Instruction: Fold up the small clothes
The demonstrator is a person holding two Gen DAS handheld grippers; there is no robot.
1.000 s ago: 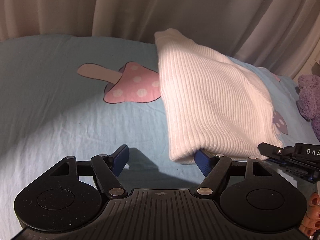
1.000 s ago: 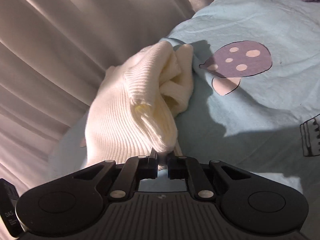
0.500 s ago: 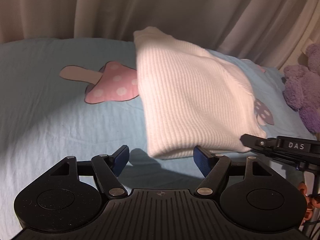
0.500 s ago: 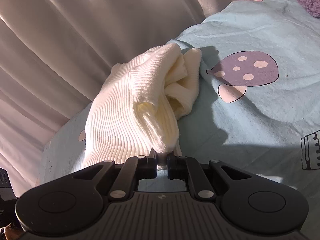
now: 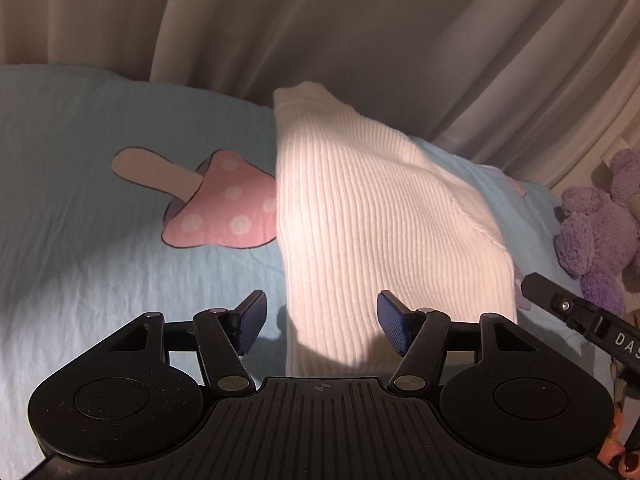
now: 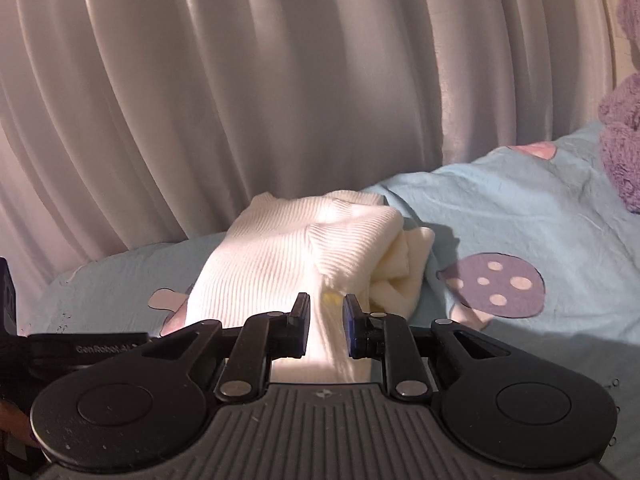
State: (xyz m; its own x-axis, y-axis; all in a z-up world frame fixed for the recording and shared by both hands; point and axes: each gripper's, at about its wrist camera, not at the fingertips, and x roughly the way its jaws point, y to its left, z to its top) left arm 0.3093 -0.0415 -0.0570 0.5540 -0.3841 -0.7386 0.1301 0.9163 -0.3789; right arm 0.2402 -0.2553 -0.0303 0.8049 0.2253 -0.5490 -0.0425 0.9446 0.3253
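A white ribbed knit garment (image 5: 380, 224) lies folded on the light blue bedsheet (image 5: 80, 240), its near edge just in front of both grippers. My left gripper (image 5: 320, 320) is open, with the garment's near left corner lying between its blue pads, not pinched. My right gripper (image 6: 326, 326) is partly open, its jaws a small gap apart around the garment's (image 6: 288, 256) near edge, no longer pinching it. The garment's folded layers bunch up on its right side. The right gripper's body shows at the right edge of the left wrist view (image 5: 580, 316).
The sheet has a pink mushroom print (image 5: 224, 208) left of the garment and a purple one (image 6: 496, 284) to its right. A purple plush toy (image 5: 600, 232) sits at the right. Beige curtains (image 6: 280, 100) hang behind the bed.
My right gripper has opened and let go of the garment, which now lies lower on the bed. The left gripper stayed open and shifted so the garment's corner lies between its pads.
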